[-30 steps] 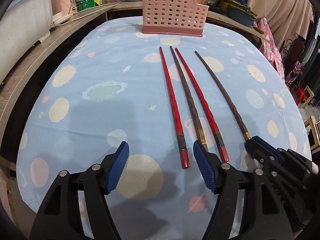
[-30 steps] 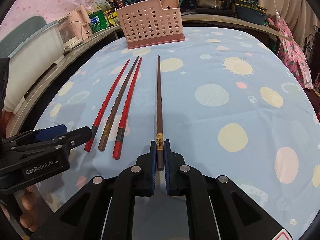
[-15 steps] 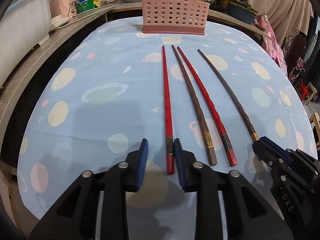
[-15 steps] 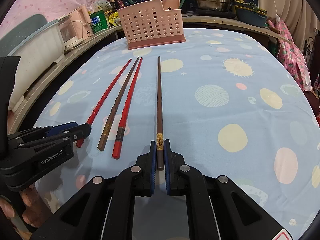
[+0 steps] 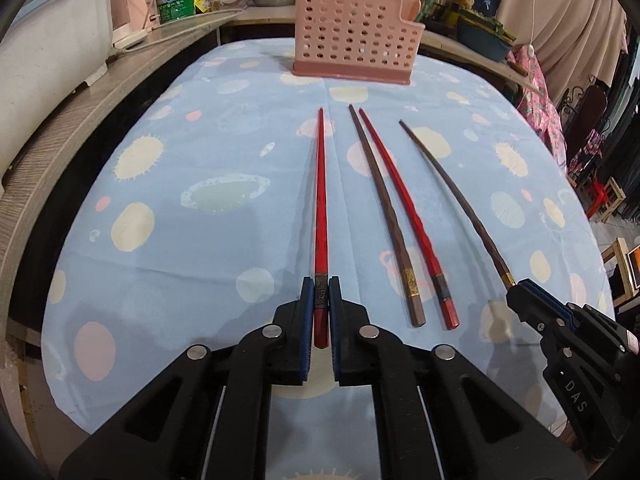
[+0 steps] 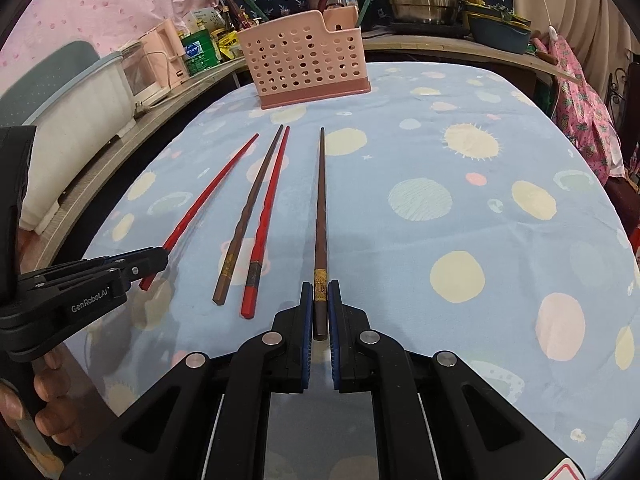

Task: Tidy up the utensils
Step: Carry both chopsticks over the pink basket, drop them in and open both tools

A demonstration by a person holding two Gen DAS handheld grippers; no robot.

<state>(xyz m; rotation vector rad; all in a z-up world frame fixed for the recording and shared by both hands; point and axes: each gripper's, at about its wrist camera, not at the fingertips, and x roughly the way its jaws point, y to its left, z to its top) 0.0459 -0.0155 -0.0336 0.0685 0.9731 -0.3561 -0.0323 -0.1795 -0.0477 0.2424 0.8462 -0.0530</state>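
The left tool is clamped on the outer red chopstick, the right tool on the outer brown chopstick, both lying on the counter. Gripped only at their ends, the sticks could pivot and miss the pink basket.

red chopstick A: flat, tip toward 12 | brown chopstick A and red chopstick B: side by side, at its 3 | brown chopstick B: rightmost, flat | pink perforated holder: upright, at 12 of the row
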